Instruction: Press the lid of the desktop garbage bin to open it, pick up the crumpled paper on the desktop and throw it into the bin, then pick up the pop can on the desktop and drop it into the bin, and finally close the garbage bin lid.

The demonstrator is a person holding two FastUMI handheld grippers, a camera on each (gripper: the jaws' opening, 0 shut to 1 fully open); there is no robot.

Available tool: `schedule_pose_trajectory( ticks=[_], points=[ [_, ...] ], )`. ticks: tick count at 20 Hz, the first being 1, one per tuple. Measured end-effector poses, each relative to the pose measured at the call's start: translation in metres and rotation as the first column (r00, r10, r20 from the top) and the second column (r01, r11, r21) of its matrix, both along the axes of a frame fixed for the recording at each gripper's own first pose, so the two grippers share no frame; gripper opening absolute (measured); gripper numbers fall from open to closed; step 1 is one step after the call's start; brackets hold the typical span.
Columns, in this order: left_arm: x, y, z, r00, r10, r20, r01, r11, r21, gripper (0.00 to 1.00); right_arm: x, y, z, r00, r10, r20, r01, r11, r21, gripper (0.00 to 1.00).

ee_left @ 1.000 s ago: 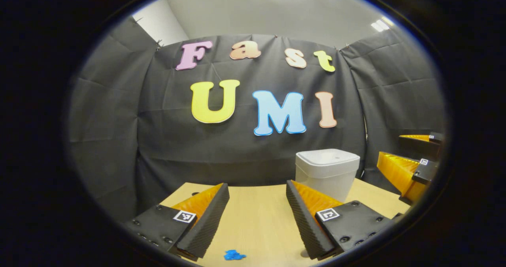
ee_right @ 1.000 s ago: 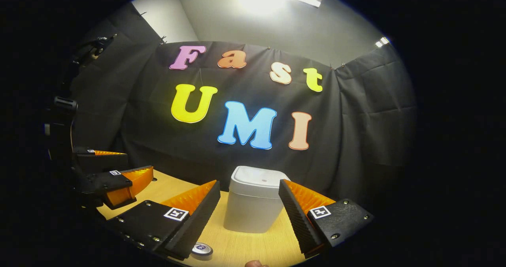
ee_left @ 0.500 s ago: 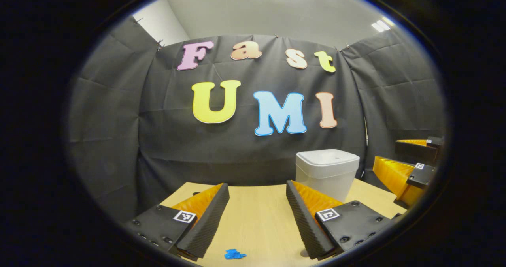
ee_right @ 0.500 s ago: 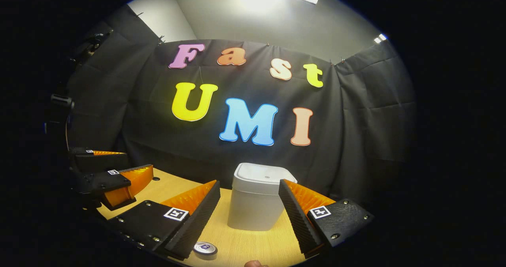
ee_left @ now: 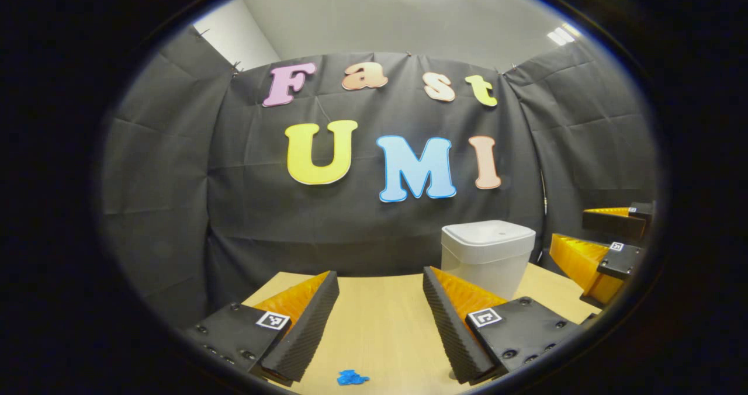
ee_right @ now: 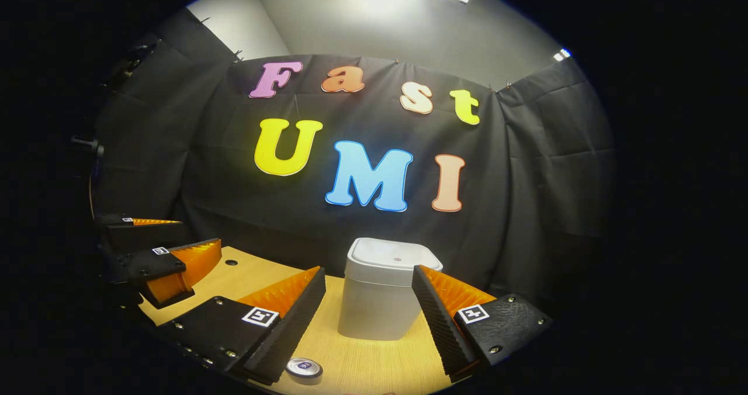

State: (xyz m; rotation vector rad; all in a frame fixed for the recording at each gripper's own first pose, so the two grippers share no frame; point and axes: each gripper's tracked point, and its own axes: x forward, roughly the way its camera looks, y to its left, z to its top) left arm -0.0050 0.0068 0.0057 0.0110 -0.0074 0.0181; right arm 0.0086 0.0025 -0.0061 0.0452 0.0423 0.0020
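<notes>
Bin (ee_right: 378, 295) sits on the counter (ee_right: 356, 366) with its lid (ee_right: 392, 260) down, straight ahead of my right hand-held gripper (ee_right: 368, 313), fingers apart and empty. My left hand-held gripper (ee_left: 380, 319) is likewise spread, the blue crumpled paper (ee_left: 352, 377) below it. An off-centre press could shove this light bin backward instead of releasing the lid.

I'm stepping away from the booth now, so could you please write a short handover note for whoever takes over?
Left claw: open, empty, above the table.
Right claw: open, empty, facing the bin.
Bin lid: shut.
Crumpled paper: on the table below the left claw.
Pop can: upright by the right claw.
Done: nothing.
Left: press lid open, bin paper, bin can, close lid.
</notes>
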Motion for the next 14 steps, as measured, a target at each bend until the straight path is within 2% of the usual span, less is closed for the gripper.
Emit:
schedule_pose_trajectory(
  ticks=[1,2,3,4,5,7,8,9,10,11,13,14],
  points=[
    [0.001,0.002,0.0,1.0,0.005,0.001,-0.005,1.0,-0.001,1.0,0.002,0.0,-0.002,1.0,-0.002,-0.003,0.002,1.0,-0.002,0.94],
    [0.002,0.002,0.0,1.0,0.009,-0.001,-0.009,1.0,-0.002,0.95,0.006,-0.002,-0.001,1.0,-0.006,-0.004,0.006,1.0,-0.006,0.92],
    [0.003,0.004,0.0,1.0,0.012,0.0,-0.012,1.0,-0.002,0.95,0.008,-0.001,-0.002,1.0,-0.004,-0.006,0.004,1.0,-0.01,0.94],
    [0.005,0.005,-0.001,1.0,0.016,-0.001,-0.016,1.0,-0.001,0.95,0.01,0.0,-0.001,1.0,-0.003,-0.006,0.003,1.0,-0.016,0.77],
    [0.006,0.006,0.0,1.0,0.021,-0.001,-0.021,1.0,0.0,0.95,0.013,0.002,-0.002,1.0,0.005,-0.007,-0.006,1.0,-0.022,0.72],
    [0.008,0.008,0.0,1.0,0.03,-0.001,-0.03,1.0,-0.004,0.92,0.02,0.007,-0.003,1.0,0.015,-0.009,-0.016,0.999,-0.039,0.72],
    [0.009,0.009,0.001,0.999,0.033,0.001,-0.033,0.999,-0.006,0.95,0.021,0.004,0.0,1.0,0.017,-0.004,-0.018,0.999,-0.043,0.6],
    [0.012,0.01,0.001,0.999,0.036,0.0,-0.036,0.999,-0.004,1.0,0.025,0.008,-0.001,0.999,0.032,-0.007,-0.032,0.999,-0.042,0.58],
    [0.013,0.01,0.0,0.999,0.039,-0.001,-0.039,0.999,-0.001,0.95,0.029,0.013,-0.002,0.999,0.051,-0.009,-0.052,0.998,-0.04,0.58],
    [0.015,0.01,0.0,0.999,0.039,-0.002,-0.039,0.999,0.001,0.95,0.032,0.013,-0.003,0.999,0.052,-0.013,-0.053,0.998,-0.042,0.58],
    [0.019,0.011,0.0,0.999,0.042,-0.001,-0.042,0.999,0.003,0.95,0.038,0.019,-0.003,0.997,0.078,-0.018,-0.079,0.996,-0.038,0.45],
    [0.021,0.013,0.0,0.999,0.045,-0.002,-0.045,0.999,0.004,1.0,0.041,0.02,-0.005,0.995,0.093,-0.023,-0.094,0.995,-0.037,0.44]
  ],
)
